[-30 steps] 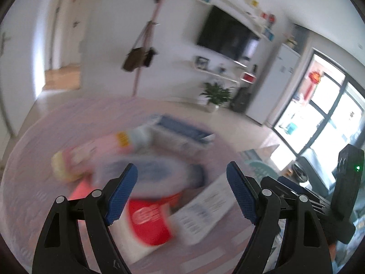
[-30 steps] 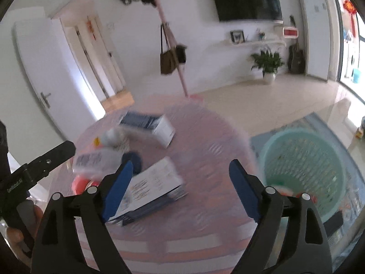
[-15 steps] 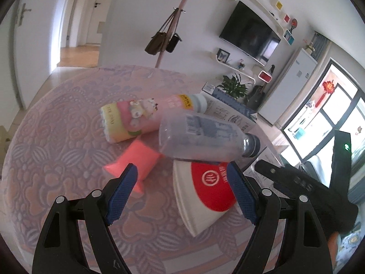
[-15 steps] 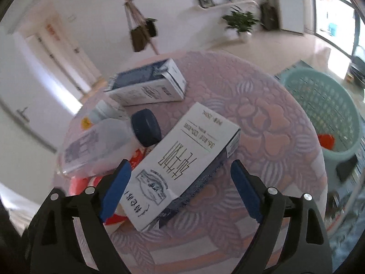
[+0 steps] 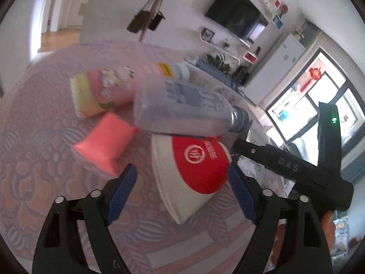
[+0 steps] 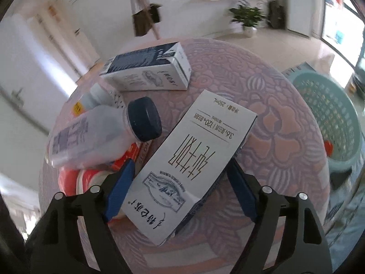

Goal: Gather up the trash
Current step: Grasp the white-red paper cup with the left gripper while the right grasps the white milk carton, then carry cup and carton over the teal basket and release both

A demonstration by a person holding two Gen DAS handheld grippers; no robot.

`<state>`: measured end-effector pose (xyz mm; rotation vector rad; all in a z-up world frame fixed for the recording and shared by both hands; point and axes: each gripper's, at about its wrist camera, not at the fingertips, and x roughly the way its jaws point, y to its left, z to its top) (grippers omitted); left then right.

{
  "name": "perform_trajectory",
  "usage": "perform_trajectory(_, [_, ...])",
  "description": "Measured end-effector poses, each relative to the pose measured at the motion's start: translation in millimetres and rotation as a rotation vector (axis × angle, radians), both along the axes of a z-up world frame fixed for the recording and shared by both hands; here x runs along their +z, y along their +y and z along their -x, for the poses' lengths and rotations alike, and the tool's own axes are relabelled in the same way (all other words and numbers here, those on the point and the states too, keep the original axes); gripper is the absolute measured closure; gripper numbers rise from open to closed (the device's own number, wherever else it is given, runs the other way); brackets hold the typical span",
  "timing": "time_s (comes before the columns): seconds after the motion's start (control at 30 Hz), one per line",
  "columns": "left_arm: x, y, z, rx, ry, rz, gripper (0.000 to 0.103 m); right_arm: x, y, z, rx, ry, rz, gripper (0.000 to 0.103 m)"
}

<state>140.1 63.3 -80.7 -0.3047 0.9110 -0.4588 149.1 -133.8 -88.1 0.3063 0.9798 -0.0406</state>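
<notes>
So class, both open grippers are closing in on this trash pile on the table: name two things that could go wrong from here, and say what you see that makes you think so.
1. The right gripper straddles the white carton, which lies at an angle across it, so shutting could twist or push it away.
2. The clear bottle rests on the red-and-white paper cup in front of the left gripper; lifting the cup could send the bottle rolling.

Bright daylight, fisheye views, slight motion blur.
Windows (image 5: pixel 324 105) blow out white; edges curve and darken; the bottle (image 5: pixel 182 107) looks smeared.
</notes>
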Motion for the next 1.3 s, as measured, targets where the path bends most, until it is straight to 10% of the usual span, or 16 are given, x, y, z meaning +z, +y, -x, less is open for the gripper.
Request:
perform_trajectory(0.37, [-12.5, -41.9, -17.8, 0.015, 0.065, -0.113, 0.017, 8.6, -38.0, 35.7, 0.314, -0.058, 0.118, 0.028])
perform_trajectory(0.67, [-10.0, -48.0, -19.4, 0.070, 0.056, -0.148, 0.026, 0.2, -53.1, 29.1, 0.168, 0.036, -0.003, 0.021])
perform_trajectory(0.83, [-10.4, -44.0, -1.3, 0.053, 0.047, -0.120, 0.027, -4.2, -33.0, 21.2, 0.082, 0.058, 0.098, 0.021])
perform_trajectory(0.93, [-7.9, -45.1, 8.8, 0.040, 0.029, -0.122, 0.027, -3.3, -22.5, 23.2, 0.070, 0.048, 0.164, 0.043])
perform_trajectory(1.3, [38.8, -79.1, 36.3, -0.060, -0.136, -0.083, 0.027, 49.8, -47.5, 50.1, 0.030, -0.178, 0.201, 0.051])
